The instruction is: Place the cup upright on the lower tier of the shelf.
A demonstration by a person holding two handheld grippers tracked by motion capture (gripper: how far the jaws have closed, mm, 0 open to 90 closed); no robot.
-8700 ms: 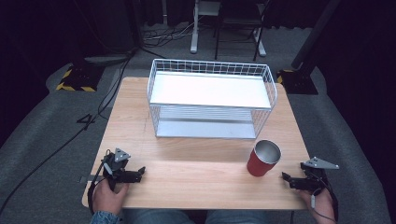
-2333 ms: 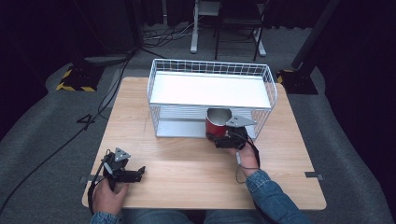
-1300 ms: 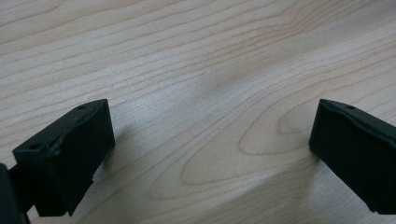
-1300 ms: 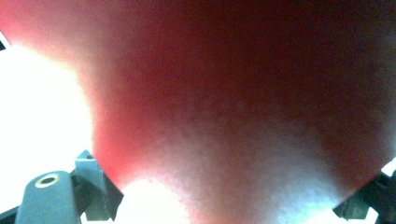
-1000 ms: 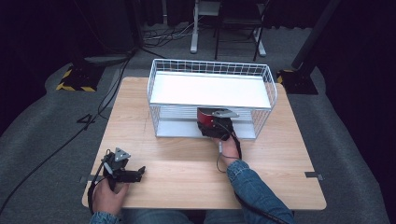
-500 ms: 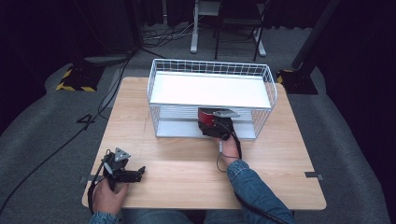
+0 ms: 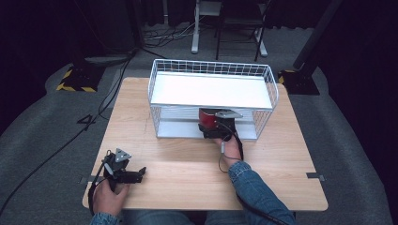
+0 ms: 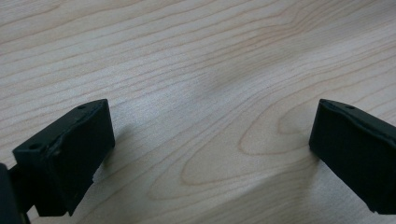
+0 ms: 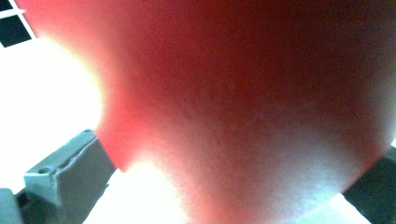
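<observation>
The white wire rack point(image 7: 212, 89) stands at the back of the wooden surface point(image 7: 178, 164), and the red cup point(image 7: 207, 118) sits on its lower shelf, under the top shelf. The right gripper point(image 7: 212, 125) reaches into the rack's open front; its jaws have just been opening, the cup between them and close against the camera. The left gripper point(image 7: 136, 174) rests wide open and empty near the front left corner.

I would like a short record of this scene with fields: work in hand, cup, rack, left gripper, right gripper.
work in hand: placing the red cup on the lower shelf of the wire rack
cup: on the lower shelf, between the jaws of the right gripper
rack: white, two levels, at the far side of the wooden table
left gripper: open, holds nothing, low over the table
right gripper: jaws have just been opening around the cup
</observation>
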